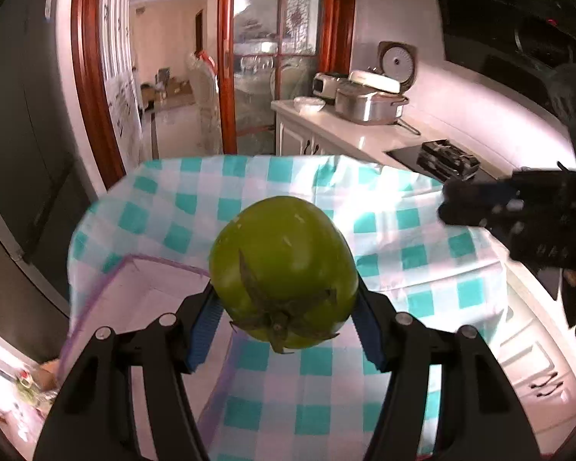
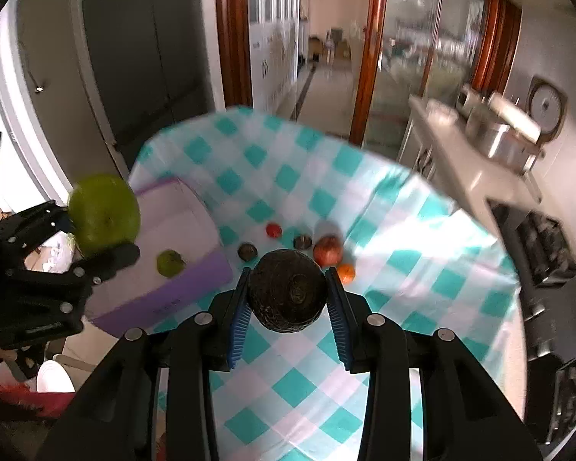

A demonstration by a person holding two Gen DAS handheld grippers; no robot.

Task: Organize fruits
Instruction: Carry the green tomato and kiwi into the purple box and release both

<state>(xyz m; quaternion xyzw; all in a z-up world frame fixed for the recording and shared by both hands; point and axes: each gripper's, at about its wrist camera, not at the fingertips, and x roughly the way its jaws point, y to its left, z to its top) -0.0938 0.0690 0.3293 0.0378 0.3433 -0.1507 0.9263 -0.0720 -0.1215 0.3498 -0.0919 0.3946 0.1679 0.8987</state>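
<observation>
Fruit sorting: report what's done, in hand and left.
Done: one small green fruit lies in the purple tray. In hand: the left gripper holds a large green fruit; the right gripper holds a dark round fruit. Left: five small fruits on the checkered cloth.

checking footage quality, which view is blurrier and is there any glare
Right wrist view is blurrier: counter appliances and cloth edge smear, though the dark fruit in the right gripper stays sharp. Left wrist view: green fruit crisp, bright glare on the tablecloth.
</observation>
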